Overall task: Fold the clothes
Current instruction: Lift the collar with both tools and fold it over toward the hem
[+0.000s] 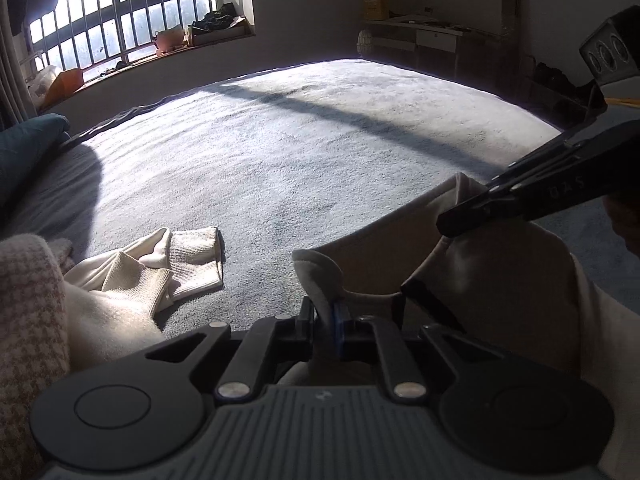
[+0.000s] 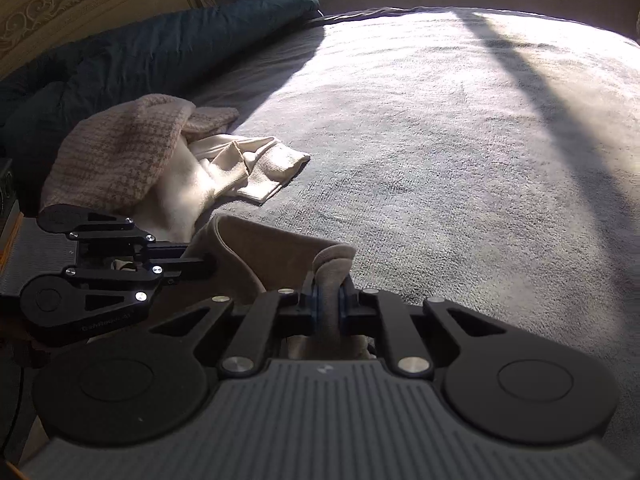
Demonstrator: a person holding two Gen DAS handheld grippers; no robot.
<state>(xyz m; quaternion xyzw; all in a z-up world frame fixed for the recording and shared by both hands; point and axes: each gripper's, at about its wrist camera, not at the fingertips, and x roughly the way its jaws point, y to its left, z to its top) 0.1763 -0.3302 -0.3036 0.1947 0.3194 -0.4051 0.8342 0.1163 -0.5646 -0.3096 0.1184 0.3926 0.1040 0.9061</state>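
Observation:
A beige garment (image 1: 500,280) hangs between both grippers just above the grey bed cover (image 1: 300,152). In the left wrist view my left gripper (image 1: 326,316) is shut on a folded edge of it. My right gripper (image 1: 448,228) comes in from the right and pinches the same garment further along its edge. In the right wrist view my right gripper (image 2: 328,304) is shut on a bunched fold of the beige garment (image 2: 272,256), and my left gripper (image 2: 208,264) holds its other edge at the left. The rest of the garment is hidden below the grippers.
A pile lies on the bed at the left: a pink houndstooth knit (image 2: 120,152) over a cream garment with ribbed cuffs (image 2: 260,176). A teal duvet (image 2: 160,40) runs along the headboard. A barred window (image 1: 132,20) and a desk (image 1: 432,36) stand beyond the bed.

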